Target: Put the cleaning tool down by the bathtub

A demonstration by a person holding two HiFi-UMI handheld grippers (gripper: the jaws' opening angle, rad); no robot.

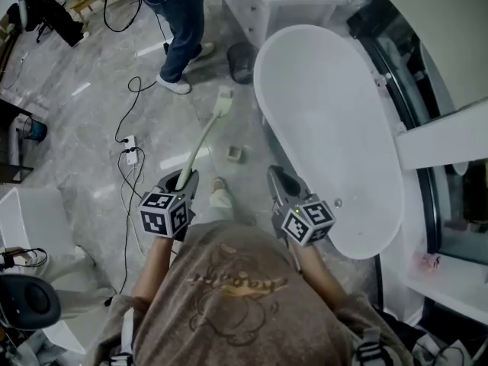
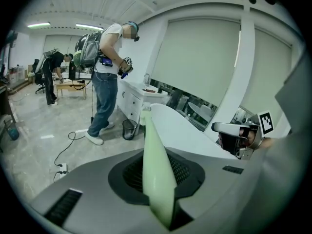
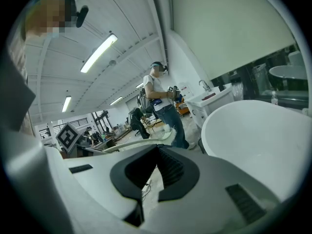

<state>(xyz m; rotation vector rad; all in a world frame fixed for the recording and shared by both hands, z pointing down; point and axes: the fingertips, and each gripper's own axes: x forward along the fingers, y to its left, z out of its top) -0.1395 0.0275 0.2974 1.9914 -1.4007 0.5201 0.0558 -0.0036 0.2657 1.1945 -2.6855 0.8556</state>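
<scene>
The cleaning tool (image 1: 204, 137) is a long pale green brush. Its handle is clamped in my left gripper (image 1: 185, 180) and its head (image 1: 223, 101) points away over the grey floor, left of the white bathtub (image 1: 328, 120). In the left gripper view the handle (image 2: 155, 165) runs straight out from between the jaws of the left gripper (image 2: 157, 177) towards the bathtub (image 2: 183, 128). My right gripper (image 1: 280, 180) hovers near the bathtub's near left edge. Its jaws stand slightly apart with nothing between them (image 3: 148, 172); the tool (image 3: 141, 143) shows to its left.
A person (image 1: 179, 21) stands on the floor beyond the brush head, with a dark waste bin (image 1: 240, 62) beside the tub's far end. A power strip (image 1: 131, 149) and cables lie to the left. A small block (image 1: 235, 154) sits on the floor. White cabinets (image 1: 267, 2) stand behind.
</scene>
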